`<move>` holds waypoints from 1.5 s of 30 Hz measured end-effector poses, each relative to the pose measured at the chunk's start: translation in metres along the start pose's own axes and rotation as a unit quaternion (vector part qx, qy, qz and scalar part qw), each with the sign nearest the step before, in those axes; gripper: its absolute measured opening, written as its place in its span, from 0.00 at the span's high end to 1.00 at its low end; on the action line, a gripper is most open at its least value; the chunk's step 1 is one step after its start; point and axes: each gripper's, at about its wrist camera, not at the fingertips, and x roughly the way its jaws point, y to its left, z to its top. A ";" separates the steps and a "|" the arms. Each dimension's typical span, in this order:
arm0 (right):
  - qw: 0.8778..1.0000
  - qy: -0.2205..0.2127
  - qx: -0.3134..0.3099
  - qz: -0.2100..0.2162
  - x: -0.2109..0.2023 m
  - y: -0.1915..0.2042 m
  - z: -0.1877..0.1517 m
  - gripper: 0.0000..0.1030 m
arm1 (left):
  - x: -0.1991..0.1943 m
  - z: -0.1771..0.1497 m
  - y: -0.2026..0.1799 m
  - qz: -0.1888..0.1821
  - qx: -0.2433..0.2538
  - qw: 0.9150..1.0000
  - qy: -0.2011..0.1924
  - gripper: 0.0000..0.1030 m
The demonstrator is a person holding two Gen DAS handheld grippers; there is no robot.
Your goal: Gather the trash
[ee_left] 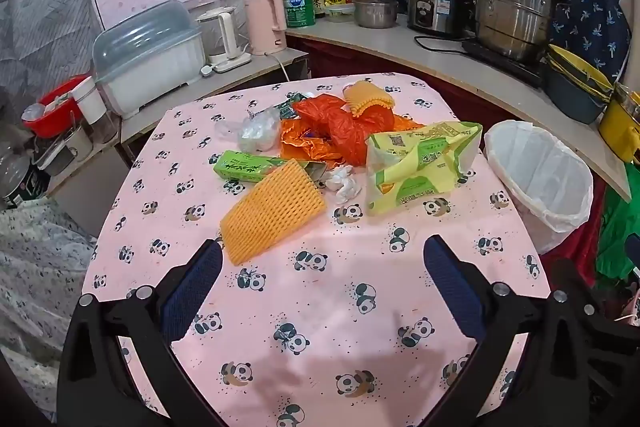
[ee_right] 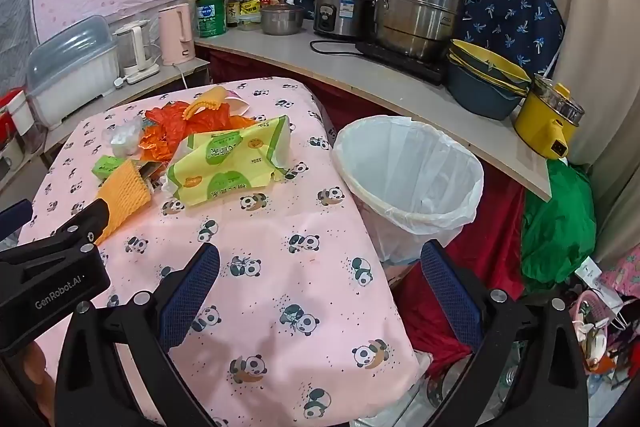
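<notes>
Both the left hand-held gripper and the right hand-held gripper hang spread and empty above the panda-cloth counter; the trash, foam net sleeve, yellow-green wrapper, orange bag and, seemingly, wadded tissue, lies heaped mid-counter; the lined waste bin stands just beside the edge, handy for dropping.

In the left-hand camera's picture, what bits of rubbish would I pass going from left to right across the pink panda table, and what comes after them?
Green carton → orange foam net → crumpled white tissue → yellow-green wrapper → white-lined bin, standing off the table's right edge.
</notes>
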 end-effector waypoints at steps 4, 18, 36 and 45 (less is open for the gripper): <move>1.000 0.002 0.000 0.000 0.002 0.000 0.002 0.06 | -0.003 -0.001 -0.002 -0.002 0.010 1.000 -0.018 0.07; 1.000 -0.002 -0.005 0.002 0.005 0.005 0.007 0.06 | 0.000 0.003 0.000 0.001 0.001 1.000 -0.024 0.07; 1.000 -0.005 -0.010 0.004 0.010 0.013 0.010 0.06 | 0.004 0.005 0.010 0.006 -0.012 1.000 -0.024 0.07; 1.000 -0.006 -0.010 0.003 0.010 0.014 0.012 0.06 | 0.004 0.005 0.011 0.006 -0.010 1.000 -0.024 0.07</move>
